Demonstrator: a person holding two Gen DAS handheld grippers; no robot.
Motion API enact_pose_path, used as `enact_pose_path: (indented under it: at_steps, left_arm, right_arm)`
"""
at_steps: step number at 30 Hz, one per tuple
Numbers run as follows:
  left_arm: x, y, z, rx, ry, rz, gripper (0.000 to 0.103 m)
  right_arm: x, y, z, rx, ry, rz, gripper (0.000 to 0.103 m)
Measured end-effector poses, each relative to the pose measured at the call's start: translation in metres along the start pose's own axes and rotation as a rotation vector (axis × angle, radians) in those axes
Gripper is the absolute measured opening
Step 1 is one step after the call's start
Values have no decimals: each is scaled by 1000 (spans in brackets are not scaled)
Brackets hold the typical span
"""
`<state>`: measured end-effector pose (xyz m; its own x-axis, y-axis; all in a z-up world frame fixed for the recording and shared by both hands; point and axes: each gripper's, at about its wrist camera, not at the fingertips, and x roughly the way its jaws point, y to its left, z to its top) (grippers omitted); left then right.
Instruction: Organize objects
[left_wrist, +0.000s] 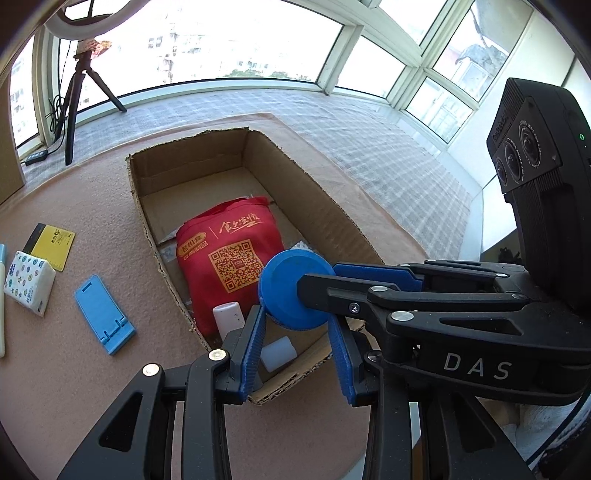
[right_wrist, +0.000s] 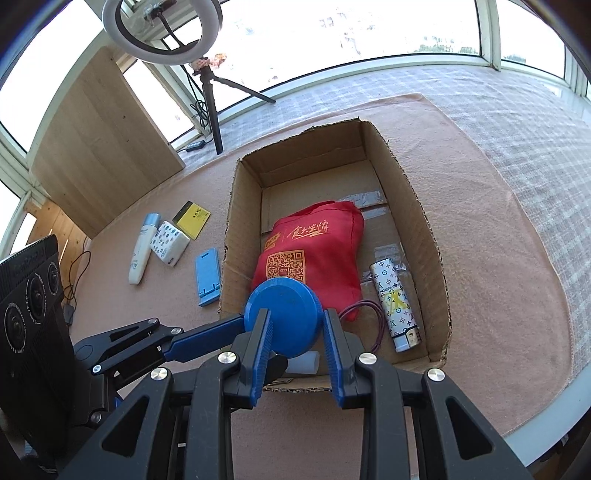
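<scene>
Landmark: open cardboard box (right_wrist: 424, 236) on a pink mat (right_wrist: 498, 229).
Blue lid (right_wrist: 284, 317): a round blue disc held above the box's near end, over the near edge of the red cloth bag (right_wrist: 314, 243) lying inside the box.
Right gripper (right_wrist: 295, 332): jaws closed onto the blue lid's rim from both sides; in the left wrist view it reaches in from the right (left_wrist: 314, 291).
Left gripper (left_wrist: 297, 343): jaws spread, hovering just below the lid at the box's near end; whether a finger touches the lid cannot be told.
Only the right wrist view shows: a patterned white cylinder (right_wrist: 395, 306) inside the box, right of the bag, and a white tube (right_wrist: 142, 254) whole on the mat left of the box.
Both views show: blue phone stand (left_wrist: 103, 314), tissue pack (left_wrist: 27, 282) and yellow card (left_wrist: 51, 245) on the mat left of the box.
Only the left wrist view shows: a small white block (left_wrist: 229, 317) against the bag's near end, clear of the lid.
</scene>
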<state>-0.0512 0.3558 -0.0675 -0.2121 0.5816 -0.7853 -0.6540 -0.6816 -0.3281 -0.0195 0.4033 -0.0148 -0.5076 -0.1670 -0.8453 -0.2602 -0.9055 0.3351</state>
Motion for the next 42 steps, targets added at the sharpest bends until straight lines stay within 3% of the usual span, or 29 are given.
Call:
enact_pose_path:
  at_steps: [3,5,6,22,33,42]
  left_arm:
    - [-2,-1,1,9,-5,5,41]
    - [-3,1,0,-2,-4,22,72]
    - [-6,4,-1,-8,-13,27,75]
    - [-40,51,-23,-98,-37,87,75]
    - [-103,139,-67,-284,-99,203,75]
    - [-155,202,-115,-431,-141,294,75]
  right_arm:
    - [-1,-1,1,4,-29,-20,27]
    - [0,-3,3,19,-28,-54,48]
    - [1,-5,4,28,-23,-59,61]
    - [9,26,14,11,-7,-11,62]
    - [44,105,47,-142,38,59,62]
    - [103,156,79,-146,98,127,62]
